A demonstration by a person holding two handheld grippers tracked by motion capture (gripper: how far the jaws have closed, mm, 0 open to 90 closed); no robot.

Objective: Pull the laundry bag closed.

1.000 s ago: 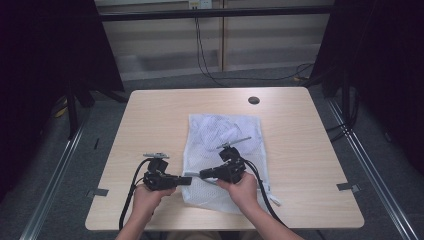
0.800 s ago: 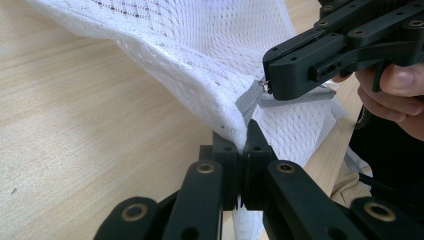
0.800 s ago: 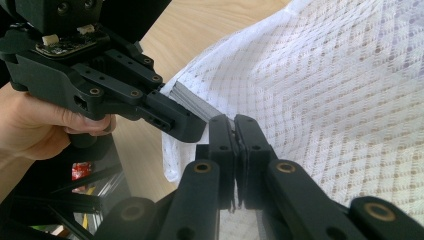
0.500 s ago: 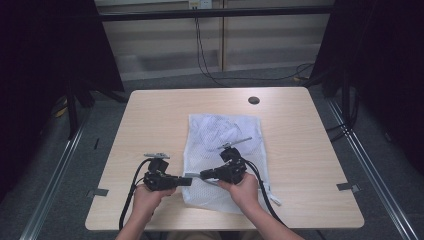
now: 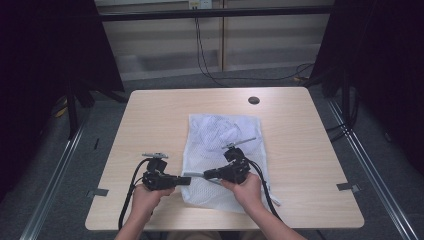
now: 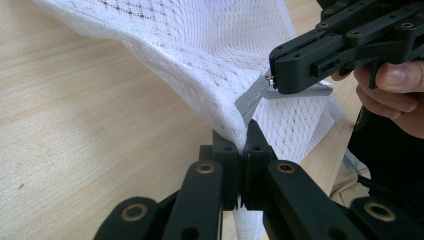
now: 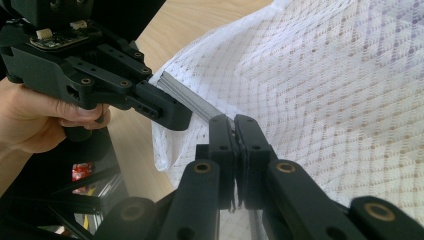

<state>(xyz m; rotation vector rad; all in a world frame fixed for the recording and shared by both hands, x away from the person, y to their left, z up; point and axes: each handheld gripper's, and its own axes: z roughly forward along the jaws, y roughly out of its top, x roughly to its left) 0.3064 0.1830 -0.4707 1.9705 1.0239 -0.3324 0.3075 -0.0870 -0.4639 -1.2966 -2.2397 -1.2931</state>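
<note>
The left gripper (image 6: 243, 145) is seen clamped shut on the near left corner of a white mesh laundry bag (image 5: 222, 145), the netting pinched between its black jaws beside the end of a grey zipper tape (image 6: 248, 100). Just beyond it, the right gripper (image 7: 233, 125) is closed on what appears to be the zipper pull, its tips set a short way along the same grey band (image 7: 187, 97). In the high view, both grippers (image 5: 186, 180) (image 5: 206, 175) are held nose to nose at the bag's near left edge, while the rest of the bag is left lying flat on the wooden table (image 5: 150, 120), its far end pointed toward a dark round grommet (image 5: 254, 100). If the pull is drawn away from the left gripper, the thin netting could be dragged from that grip, or bunched into the slider and jammed, since so little fabric is held.
</note>
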